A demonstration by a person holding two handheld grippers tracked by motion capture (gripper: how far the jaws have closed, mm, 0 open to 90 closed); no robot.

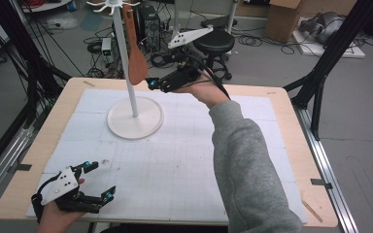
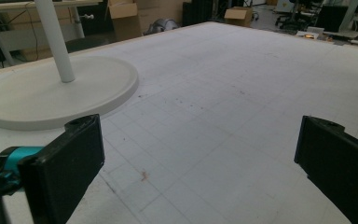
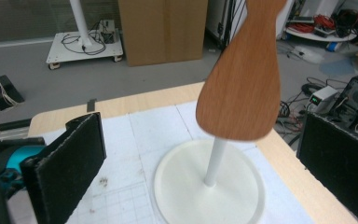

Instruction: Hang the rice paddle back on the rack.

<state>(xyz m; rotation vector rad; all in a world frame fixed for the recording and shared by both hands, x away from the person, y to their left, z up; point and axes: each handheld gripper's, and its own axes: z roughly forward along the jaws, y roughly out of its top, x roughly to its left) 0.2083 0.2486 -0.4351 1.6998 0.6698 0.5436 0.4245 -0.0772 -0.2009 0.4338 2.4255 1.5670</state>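
Note:
A wooden spatula (image 1: pixel 137 60) hangs from a hook at the top of a white stand (image 1: pixel 126 73), its blade down beside the pole. My right gripper (image 1: pixel 151 84) is held in the air just right of the blade, pointing at it, jaws wide open and apart from it. In the right gripper view the spatula (image 3: pixel 242 88) hangs ahead of the open right gripper (image 3: pixel 200 119), above the stand's round base (image 3: pixel 191 196). My left gripper (image 1: pixel 104 178) rests open on the white mat at the near left corner, nothing between its jaws (image 2: pixel 198 126).
The stand's round base (image 1: pixel 126 127) sits on the gridded white mat (image 1: pixel 175 160), seen close in the left gripper view as a white disc (image 2: pixel 51 93). A grey sleeve (image 1: pixel 247 165) crosses the table's right half. A black stool (image 1: pixel 213 43) and cables lie beyond the far edge.

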